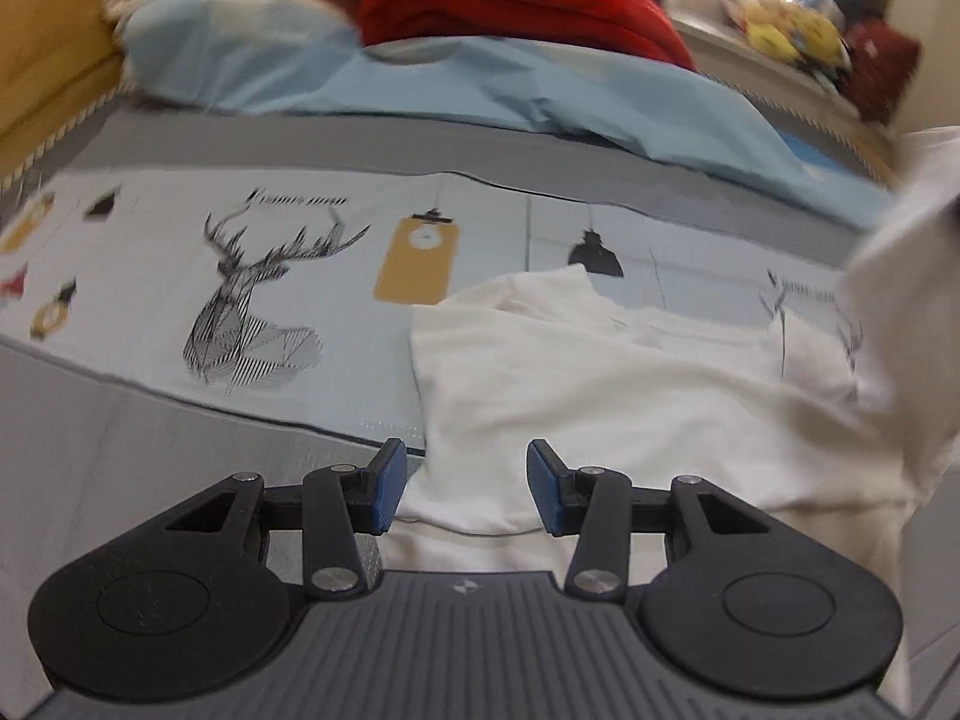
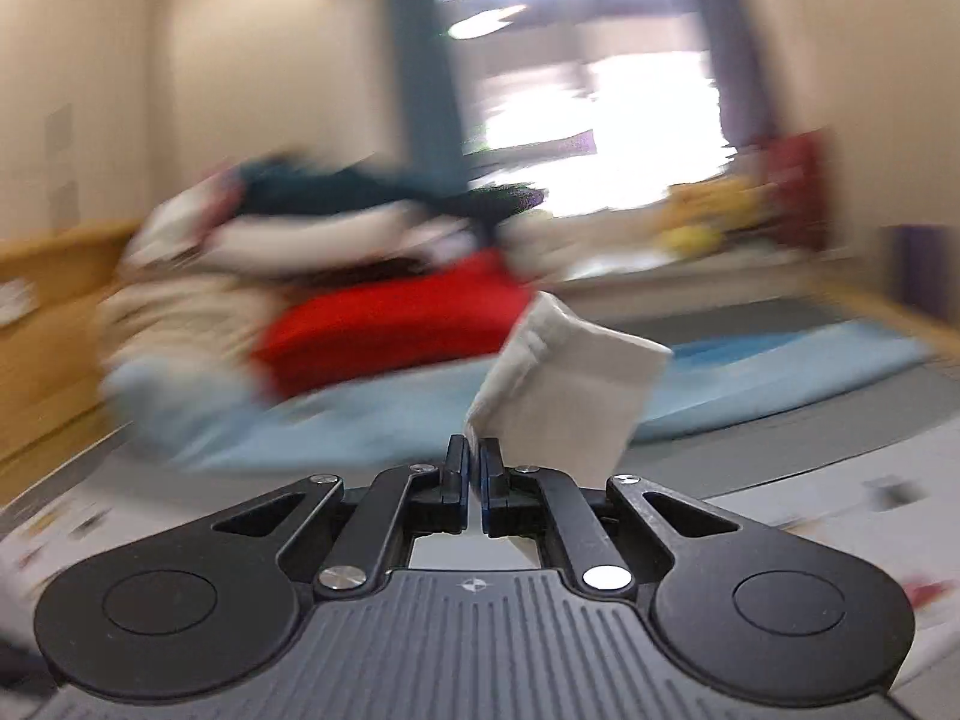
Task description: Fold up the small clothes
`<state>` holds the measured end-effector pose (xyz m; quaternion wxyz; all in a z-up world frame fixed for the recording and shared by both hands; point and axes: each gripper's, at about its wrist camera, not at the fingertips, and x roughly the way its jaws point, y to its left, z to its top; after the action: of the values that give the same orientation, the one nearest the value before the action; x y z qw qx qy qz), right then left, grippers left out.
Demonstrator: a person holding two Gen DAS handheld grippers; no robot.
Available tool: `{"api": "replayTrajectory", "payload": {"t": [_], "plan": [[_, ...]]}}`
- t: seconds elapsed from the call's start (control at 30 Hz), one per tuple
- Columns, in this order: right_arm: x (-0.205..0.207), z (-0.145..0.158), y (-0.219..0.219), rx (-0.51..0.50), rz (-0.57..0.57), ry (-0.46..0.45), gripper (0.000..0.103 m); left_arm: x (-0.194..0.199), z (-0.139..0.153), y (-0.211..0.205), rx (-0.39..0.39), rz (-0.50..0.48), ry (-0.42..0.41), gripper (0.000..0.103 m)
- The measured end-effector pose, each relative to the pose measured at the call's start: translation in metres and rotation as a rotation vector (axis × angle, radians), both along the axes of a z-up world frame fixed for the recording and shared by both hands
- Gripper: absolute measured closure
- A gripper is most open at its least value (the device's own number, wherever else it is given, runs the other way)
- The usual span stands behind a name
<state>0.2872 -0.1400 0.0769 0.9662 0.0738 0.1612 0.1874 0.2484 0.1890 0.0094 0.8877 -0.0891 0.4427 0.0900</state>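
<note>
Left wrist view: the left gripper [image 1: 467, 486] stands released, jaws apart, hovering over the near hem of the white garment [image 1: 600, 384]; the pads do not touch the cloth. The garment lies on the printed bedsheet [image 1: 180, 276], partly spread, its left edge fairly straight, its far part rumpled. At the right edge of this view a blurred white mass, probably a lifted portion of the same garment, rises out of frame.

Right wrist view: the right gripper [image 2: 474, 474] is clenched on a corner of white cloth, which stands up clear of the bed in front of the jaws.

Progress, as judged: folding is under way, one side raised for a fold-over; no finished fold is visible, and the remaining folds and smoothing are outstanding.

Farther back lie a light blue blanket [image 1: 420, 84] and a red folded item [image 1: 516, 0].

Limits: the right view is heavily smeared, so the pile behind is indistinct. How much of the garment is lifted cannot be determined.
</note>
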Motion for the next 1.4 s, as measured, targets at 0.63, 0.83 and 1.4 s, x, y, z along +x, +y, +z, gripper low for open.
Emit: {"api": "replayTrajectory", "payload": {"t": [0.63,0.83,1.4], "plan": [[-0.014,-0.042,-0.101,-0.017,-0.347,0.430,0.074,0.038,-0.035,-0.004,-0.222,0.005,-0.051,0.081],[0.010,-0.057,-0.140,0.017,-0.395,0.506,0.074,0.069,-0.062,-0.013,-0.228,-0.012,-0.075,0.079],[0.025,-0.075,-0.170,0.100,-0.494,0.579,0.074,0.098,-0.065,-0.032,-0.098,-0.028,-0.103,0.098]]}}
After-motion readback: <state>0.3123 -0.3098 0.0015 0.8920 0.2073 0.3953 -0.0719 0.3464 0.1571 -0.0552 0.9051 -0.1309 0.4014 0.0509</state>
